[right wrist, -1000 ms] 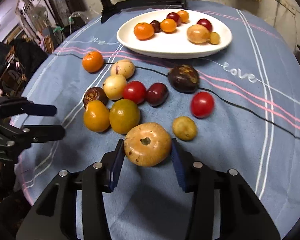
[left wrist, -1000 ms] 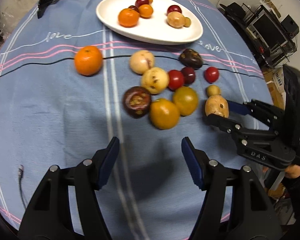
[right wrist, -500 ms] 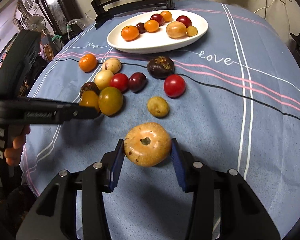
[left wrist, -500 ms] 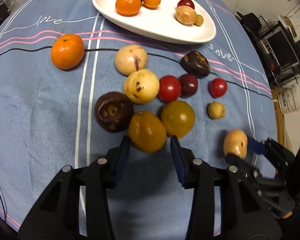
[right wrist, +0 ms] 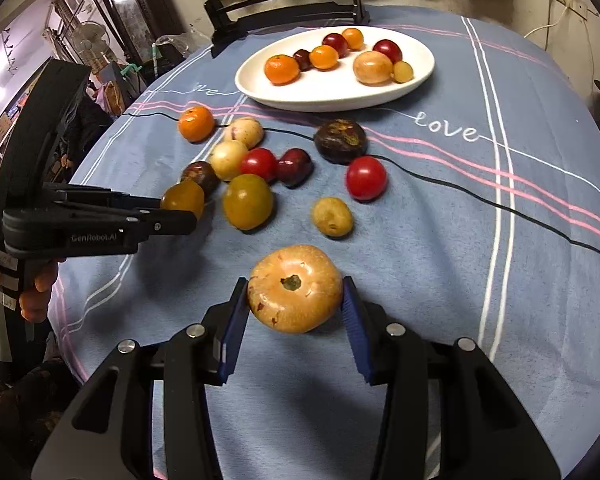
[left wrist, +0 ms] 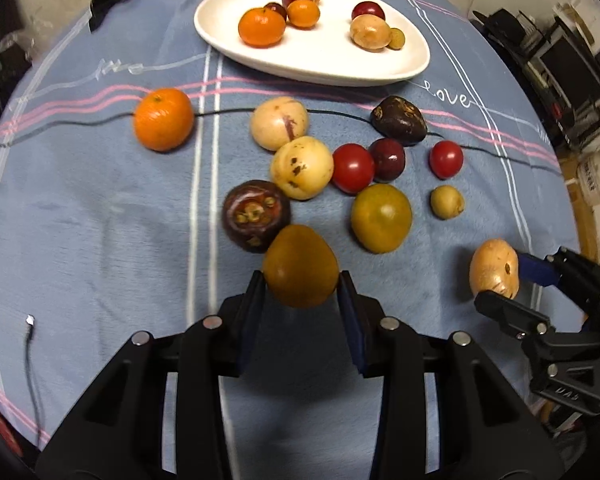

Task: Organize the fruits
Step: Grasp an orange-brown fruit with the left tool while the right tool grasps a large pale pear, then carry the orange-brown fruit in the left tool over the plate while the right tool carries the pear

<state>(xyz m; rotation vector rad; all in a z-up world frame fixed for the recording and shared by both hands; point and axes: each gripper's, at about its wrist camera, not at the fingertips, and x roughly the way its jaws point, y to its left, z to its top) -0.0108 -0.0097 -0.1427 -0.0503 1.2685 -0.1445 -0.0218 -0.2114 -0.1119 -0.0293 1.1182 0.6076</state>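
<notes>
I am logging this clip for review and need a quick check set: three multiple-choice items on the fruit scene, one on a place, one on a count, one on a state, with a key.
1. Where is the white plate?
A. At the table's far side, beyond the loose fruit
B. Beside the right gripper
C. Under the left gripper

2. How many fruits lie on the plate?
A. Four
B. Seven
C. Ten

3. What is between the right gripper fingers?
A. Nothing
B. A red tomato
C. A tan fruit with a dark stem scar

Key: 1 A, the loose fruit lies nearer than it; 2 B, seven can be counted; 3 C, both pads flank it.
</notes>
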